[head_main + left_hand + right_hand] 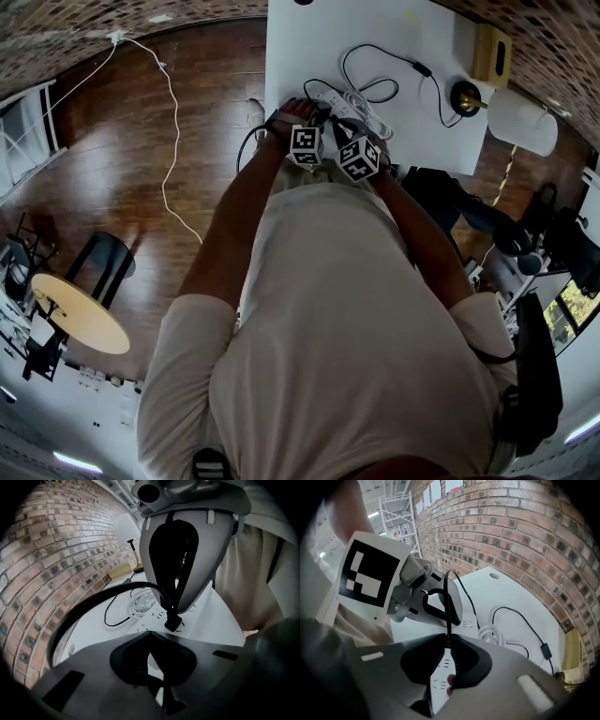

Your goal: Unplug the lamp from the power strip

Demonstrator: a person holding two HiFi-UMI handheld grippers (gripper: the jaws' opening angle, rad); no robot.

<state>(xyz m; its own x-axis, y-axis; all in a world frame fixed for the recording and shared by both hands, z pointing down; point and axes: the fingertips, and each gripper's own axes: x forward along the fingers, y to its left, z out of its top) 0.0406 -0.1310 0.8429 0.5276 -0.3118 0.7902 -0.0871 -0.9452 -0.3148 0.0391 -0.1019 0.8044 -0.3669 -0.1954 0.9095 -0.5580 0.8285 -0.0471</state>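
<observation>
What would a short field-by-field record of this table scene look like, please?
table: white
power strip: white, near the table's front edge
lamp: at the table's right end, white shade
plug: black, at the power strip
right gripper: shut on the plug
left gripper: jaws together, nothing seen between them
status: plug appears not yet clear of the power strip

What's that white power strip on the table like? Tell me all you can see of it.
The power strip is a long white plastic bar with rows of dark socket slots, lying flat on the white table. A black plug stands upright on it, its cord pinched by the right gripper. A white cable lies coiled beside it.
</observation>
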